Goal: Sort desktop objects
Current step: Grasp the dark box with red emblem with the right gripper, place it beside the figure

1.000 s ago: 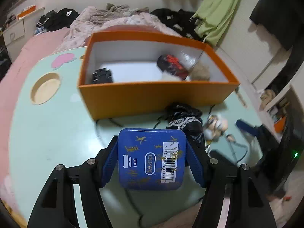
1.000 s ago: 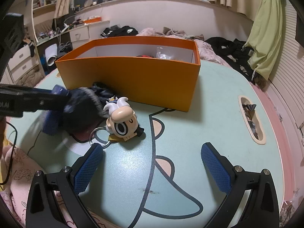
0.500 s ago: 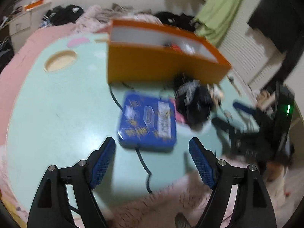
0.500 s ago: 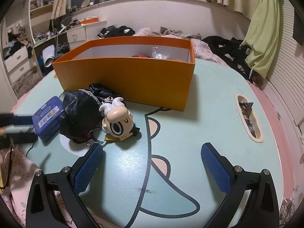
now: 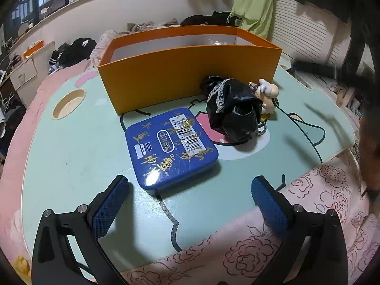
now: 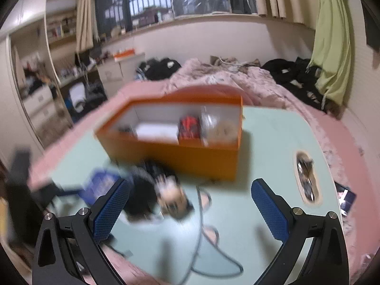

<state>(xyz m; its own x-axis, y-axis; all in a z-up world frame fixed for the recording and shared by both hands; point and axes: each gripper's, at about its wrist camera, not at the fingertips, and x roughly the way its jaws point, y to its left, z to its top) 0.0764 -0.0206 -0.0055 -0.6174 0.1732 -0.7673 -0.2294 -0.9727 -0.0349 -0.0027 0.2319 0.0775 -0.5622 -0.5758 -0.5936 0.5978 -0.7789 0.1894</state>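
A blue tin point(image 5: 171, 147) with gold marks and a barcode lies flat on the pale green table point(image 5: 71, 147), just ahead of my left gripper point(image 5: 190, 201). Its jaws are opening, wide apart, with nothing between them. Right of the tin sits a black bag point(image 5: 234, 111) with a cartoon figure keychain point(image 5: 267, 92) behind it. The orange box point(image 5: 190, 71) stands beyond. My right gripper point(image 6: 190, 204) is open and empty, raised over the table. Its blurred view shows the orange box point(image 6: 180, 152) holding several items, the black bag point(image 6: 142, 197), the figure point(image 6: 173, 199) and the tin point(image 6: 99, 185).
A round recess point(image 5: 68, 104) is cut in the table at the left, and an oval recess point(image 6: 306, 178) at the right. A pink floral blanket point(image 5: 296, 225) lies along the near edge. Clothes pile on the bed behind the box. A cable point(image 6: 201, 237) runs across the table.
My left gripper let go of the blue tin, which now lies on the table, and drew back with its jaws spread wide. My right gripper rose, and its view now looks down into the orange box.
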